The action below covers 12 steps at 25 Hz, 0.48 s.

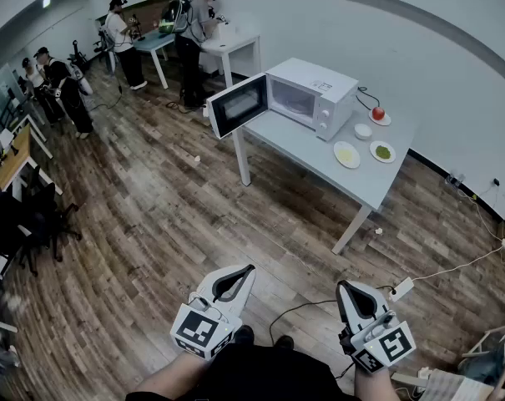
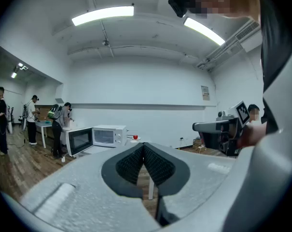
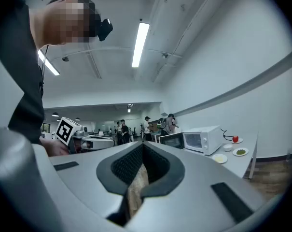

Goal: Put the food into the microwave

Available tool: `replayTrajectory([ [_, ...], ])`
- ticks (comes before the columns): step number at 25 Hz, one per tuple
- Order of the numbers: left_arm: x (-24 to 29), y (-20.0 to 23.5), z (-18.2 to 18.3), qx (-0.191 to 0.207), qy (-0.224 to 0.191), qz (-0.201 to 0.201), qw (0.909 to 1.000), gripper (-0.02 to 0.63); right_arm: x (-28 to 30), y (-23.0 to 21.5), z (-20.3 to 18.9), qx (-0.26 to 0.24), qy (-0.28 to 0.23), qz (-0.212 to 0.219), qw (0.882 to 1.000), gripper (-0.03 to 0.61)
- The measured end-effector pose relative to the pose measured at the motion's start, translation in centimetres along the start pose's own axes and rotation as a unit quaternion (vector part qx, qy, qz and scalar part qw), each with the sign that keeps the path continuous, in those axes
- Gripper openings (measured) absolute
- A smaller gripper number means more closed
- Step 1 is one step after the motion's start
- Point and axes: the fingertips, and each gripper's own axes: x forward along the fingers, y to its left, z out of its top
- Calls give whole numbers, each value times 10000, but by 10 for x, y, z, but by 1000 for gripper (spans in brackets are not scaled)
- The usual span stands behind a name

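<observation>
A white microwave [image 1: 312,97] stands on a grey table [image 1: 377,182] far ahead, its door [image 1: 237,104] swung open to the left. To its right on the table sit a plate of yellow food [image 1: 346,154], a plate of green food [image 1: 383,151], a small white bowl [image 1: 363,131] and a red fruit [image 1: 378,114] on a saucer. Both grippers are held low near my body, well short of the table. My left gripper [image 1: 250,268] is shut and holds nothing. My right gripper [image 1: 342,286] also looks shut and holds nothing. The microwave [image 2: 108,135] shows small beyond the left gripper [image 2: 144,145], and beyond the right gripper [image 3: 143,145] the microwave [image 3: 203,139] does too.
Wood floor lies between me and the table. A power strip [image 1: 402,288] and cables trail on the floor at right. Several people [image 1: 123,32] work at other tables at the back left. Dark chairs [image 1: 18,215] and desks line the left wall.
</observation>
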Motion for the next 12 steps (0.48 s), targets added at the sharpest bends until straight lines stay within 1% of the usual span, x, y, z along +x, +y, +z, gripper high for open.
replayTrajectory([
  [12,16,-49,6,45,-10,98,9999,8,-50,-22,7,-73,-63,157,9998,12],
])
